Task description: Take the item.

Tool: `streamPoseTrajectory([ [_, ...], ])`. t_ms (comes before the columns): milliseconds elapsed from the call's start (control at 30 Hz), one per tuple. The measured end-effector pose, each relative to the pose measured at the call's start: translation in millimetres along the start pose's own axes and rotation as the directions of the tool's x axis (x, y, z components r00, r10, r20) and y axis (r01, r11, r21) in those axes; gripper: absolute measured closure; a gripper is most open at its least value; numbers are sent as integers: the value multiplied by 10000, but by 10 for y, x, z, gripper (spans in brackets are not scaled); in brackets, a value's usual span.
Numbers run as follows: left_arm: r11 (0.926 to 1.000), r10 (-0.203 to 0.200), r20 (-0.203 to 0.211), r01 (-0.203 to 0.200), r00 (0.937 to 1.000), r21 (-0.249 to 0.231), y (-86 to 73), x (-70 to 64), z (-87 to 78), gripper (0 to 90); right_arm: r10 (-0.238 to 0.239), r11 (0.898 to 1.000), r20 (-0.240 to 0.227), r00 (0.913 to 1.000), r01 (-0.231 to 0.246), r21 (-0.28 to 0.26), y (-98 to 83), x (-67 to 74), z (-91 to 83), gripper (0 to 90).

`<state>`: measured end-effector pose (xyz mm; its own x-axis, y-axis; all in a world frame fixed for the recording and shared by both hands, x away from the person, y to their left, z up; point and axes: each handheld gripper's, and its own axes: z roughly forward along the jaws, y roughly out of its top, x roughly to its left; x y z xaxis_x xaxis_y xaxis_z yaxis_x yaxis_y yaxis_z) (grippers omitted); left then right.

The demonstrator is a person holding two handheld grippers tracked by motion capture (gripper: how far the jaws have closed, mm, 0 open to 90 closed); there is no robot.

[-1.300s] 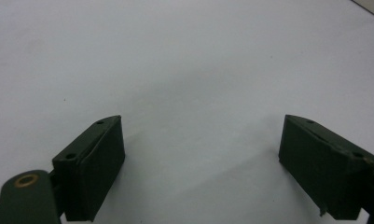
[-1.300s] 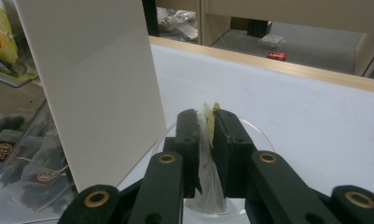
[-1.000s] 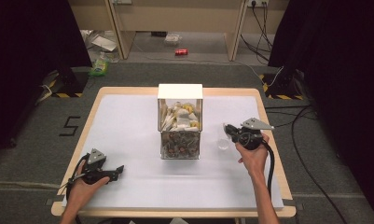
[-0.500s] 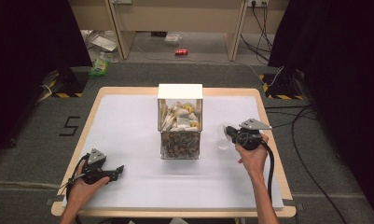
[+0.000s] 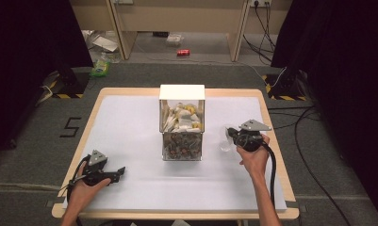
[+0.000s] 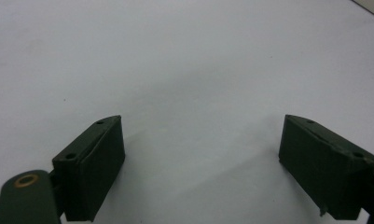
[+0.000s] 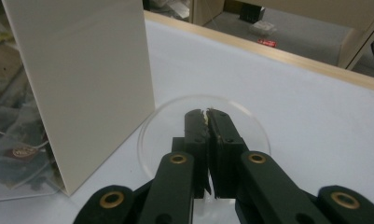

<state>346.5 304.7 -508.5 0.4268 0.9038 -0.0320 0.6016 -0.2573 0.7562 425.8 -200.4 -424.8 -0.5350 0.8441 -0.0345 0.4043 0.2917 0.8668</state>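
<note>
Clear disc [image 7: 205, 130] stays clamped in right gripper [image 7: 206, 113], centre-right of frame, unmoved; left gripper [image 6: 201, 154] remains spread, lower left.

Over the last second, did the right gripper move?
No. In the high view the right gripper sits at the same spot just right of the clear box, level with its lower half, as earlier.

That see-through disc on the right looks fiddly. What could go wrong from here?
The right hand-held gripper pinches the clear disc only at a thin edge, so it could slip out or tilt. The disc sits close beside the box, so a sideways swing might knock it against the white wall. Being transparent, it is hard to see against the pale table, so misjudging its position seems easy.
</note>
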Motion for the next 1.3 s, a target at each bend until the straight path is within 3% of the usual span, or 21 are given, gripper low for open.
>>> streamPoseTrajectory([
  [200, 10000, 6, -5, -6, 10000, 5, 0, -1, 0, 134, 149, 9989, 53, 9999, -146, -441, 64, -32, -122, 851],
  [500, 10000, -12, -5, 12, 10000, -14, 0, -2, 1, 134, 517, 9965, -13, 9987, -517, -662, 53, -76, -197, 813],
  [967, 10000, 0, 1, 0, 10000, -1, 0, 0, 0, 135, 1416, 9861, -52, 9899, -1415, -875, 9, -51, -284, 404],
  [1300, 10000, -4, 0, 4, 10000, -4, -1, 0, 0, 135, 1592, 9805, -100, 9872, -1593, -1154, 4, 21, -360, 344],
])
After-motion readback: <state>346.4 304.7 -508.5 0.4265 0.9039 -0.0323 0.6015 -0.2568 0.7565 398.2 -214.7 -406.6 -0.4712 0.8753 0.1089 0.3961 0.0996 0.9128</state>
